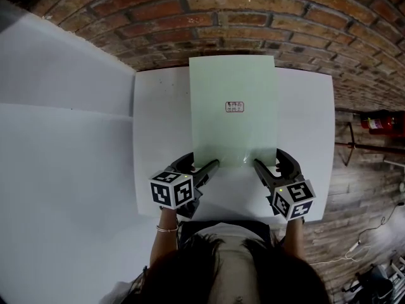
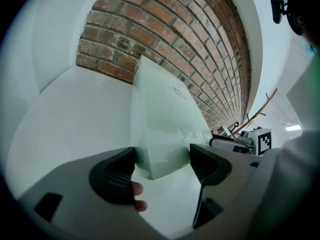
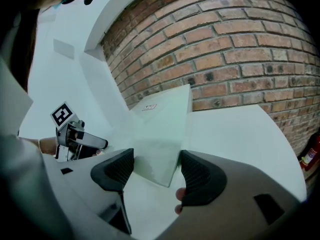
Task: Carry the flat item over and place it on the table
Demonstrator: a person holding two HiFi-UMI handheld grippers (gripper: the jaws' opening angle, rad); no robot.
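Observation:
A pale green flat sheet (image 1: 233,109) with a small printed label (image 1: 235,107) is over the white table (image 1: 310,144), its far edge reaching past the table's back edge toward the brick wall. My left gripper (image 1: 197,164) is at the sheet's near left corner and my right gripper (image 1: 273,162) at its near right corner. In the left gripper view the sheet's corner (image 2: 160,154) sits between the spread jaws of the left gripper (image 2: 162,161). The right gripper (image 3: 152,166) likewise straddles the sheet's corner (image 3: 157,159) with a wide gap. Both stand open.
A brick wall (image 1: 253,18) runs behind the table. White panels (image 1: 63,125) lie to the left. On the right are a wooden floor (image 1: 361,189), a red fire extinguisher (image 1: 380,123) and a loose cable (image 1: 367,233).

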